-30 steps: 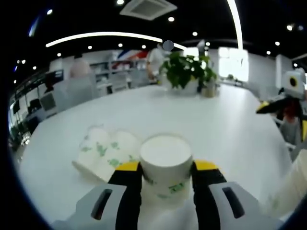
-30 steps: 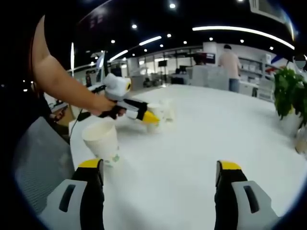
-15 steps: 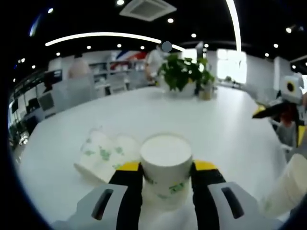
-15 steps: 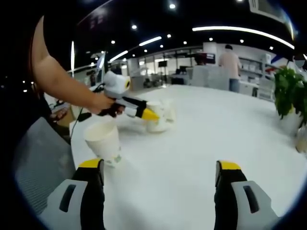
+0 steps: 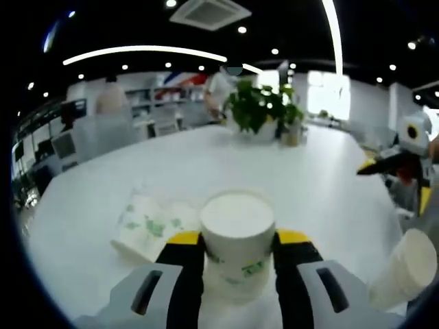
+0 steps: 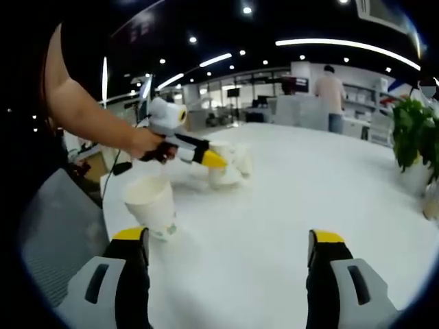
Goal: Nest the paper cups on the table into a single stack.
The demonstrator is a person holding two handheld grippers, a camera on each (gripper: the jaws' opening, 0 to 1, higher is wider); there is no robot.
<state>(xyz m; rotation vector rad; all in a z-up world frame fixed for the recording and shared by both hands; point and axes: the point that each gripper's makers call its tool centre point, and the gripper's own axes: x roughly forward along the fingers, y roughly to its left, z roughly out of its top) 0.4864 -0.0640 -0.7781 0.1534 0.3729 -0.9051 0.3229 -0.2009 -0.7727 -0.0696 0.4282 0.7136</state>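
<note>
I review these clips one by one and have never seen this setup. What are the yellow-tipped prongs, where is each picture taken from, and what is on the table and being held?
No robot here: a person holds a two-pronged claw in each hand, each carrying a camera that looks forward along its prongs. In the left gripper view, the left claw is shut on a paper cup, seen bottom-first. Beside it, cups with green print lie on their sides on the white table. Another cup stands at the right edge. In the right gripper view, the right claw is open and holds nothing. That standing cup appears near its left prong, open end up. A potted plant stands farther back on the table.
</note>
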